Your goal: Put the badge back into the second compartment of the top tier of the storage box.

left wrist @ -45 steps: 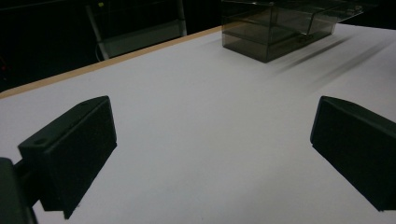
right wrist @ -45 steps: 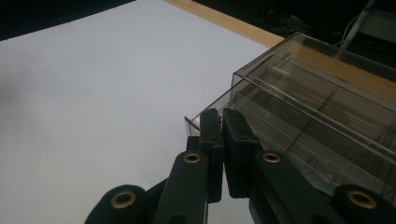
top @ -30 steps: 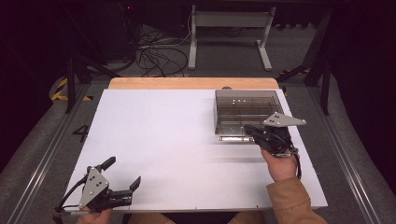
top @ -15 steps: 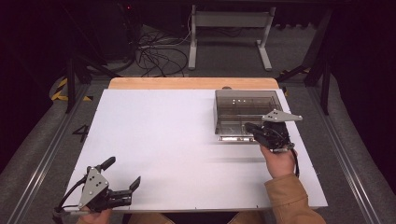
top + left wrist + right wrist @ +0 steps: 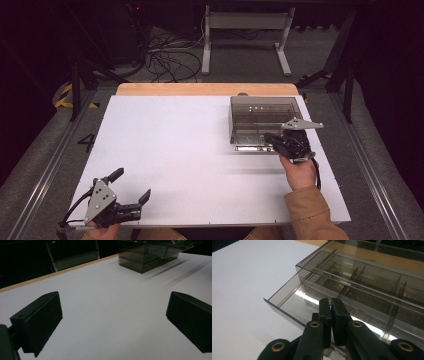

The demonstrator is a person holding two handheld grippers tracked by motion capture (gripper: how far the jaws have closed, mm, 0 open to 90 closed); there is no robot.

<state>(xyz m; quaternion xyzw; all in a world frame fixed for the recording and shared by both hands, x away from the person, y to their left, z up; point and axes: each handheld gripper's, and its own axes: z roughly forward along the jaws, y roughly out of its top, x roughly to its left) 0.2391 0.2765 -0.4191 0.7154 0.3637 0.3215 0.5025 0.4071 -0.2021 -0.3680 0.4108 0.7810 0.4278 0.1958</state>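
Smoky clear plastic makes up the organizer box (image 5: 262, 116) we see on the far right part of the white table (image 5: 190, 155). It is low and rectangular, with thin partitions splitting the inside into compartments; we cannot tell whether anything lies in them. Its drawer (image 5: 294, 302) stands pulled partway out toward us, a shallow tray with a thin front wall and a glossy floor that catches the light. Our right hand-held gripper (image 5: 330, 305) has its black jaws pressed together on the drawer's front edge, a small tab pinched between them. Our left hand-held gripper (image 5: 131, 186) sits at the table's near left corner, well apart from the box, jaws spread wide and holding nothing.
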